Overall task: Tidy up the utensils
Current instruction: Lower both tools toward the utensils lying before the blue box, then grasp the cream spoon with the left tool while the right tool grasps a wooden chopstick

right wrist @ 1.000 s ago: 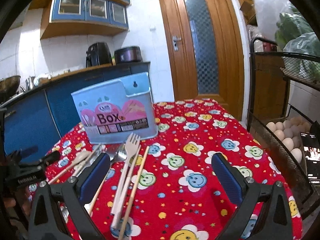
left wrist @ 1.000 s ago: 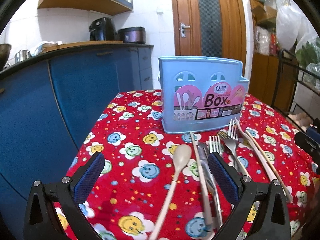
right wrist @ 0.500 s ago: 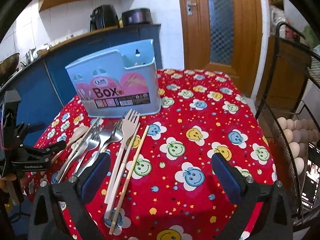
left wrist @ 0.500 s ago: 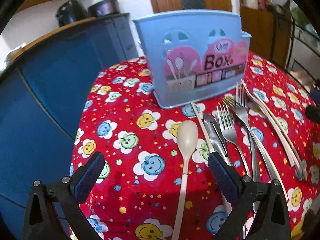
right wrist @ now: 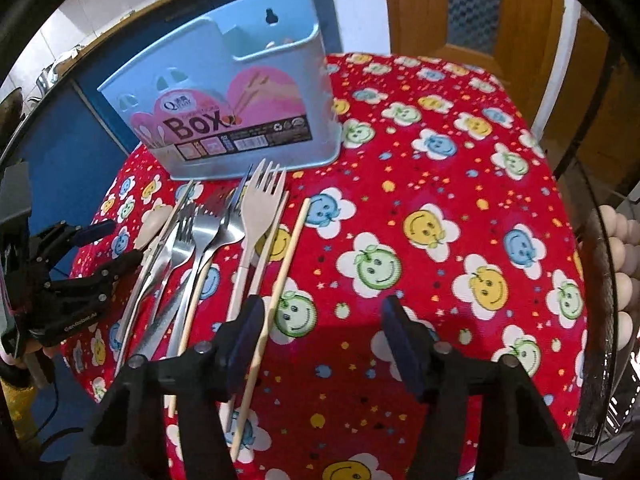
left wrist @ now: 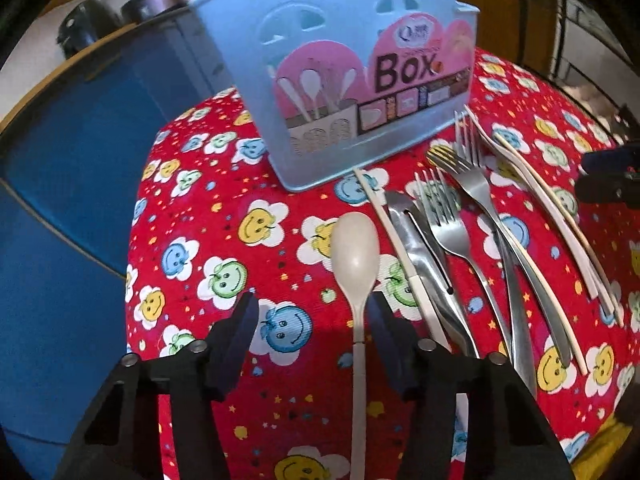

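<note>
A light blue utensil box [left wrist: 352,92] stands at the back of the red flowered tablecloth [left wrist: 224,264]; it also shows in the right wrist view [right wrist: 240,100]. In front of it lie a beige spoon [left wrist: 355,256], a knife [left wrist: 424,264], metal forks [left wrist: 448,220], a beige fork [right wrist: 260,208] and chopsticks [right wrist: 280,276]. My left gripper [left wrist: 312,328] is open low over the cloth, with the spoon's handle between its fingers near the right one. My right gripper [right wrist: 324,332] is open, one chopstick just inside its left finger.
Blue kitchen cabinets [left wrist: 72,152] stand left of the table. A wooden door [right wrist: 472,4] is behind it. A wire rack with eggs [right wrist: 624,248] stands at the right edge. The left gripper shows in the right wrist view [right wrist: 80,264].
Both grippers have tilted down and moved closer to the utensils. Both pairs of fingers have narrowed, the left around the spoon handle, the right beside the chopstick.
</note>
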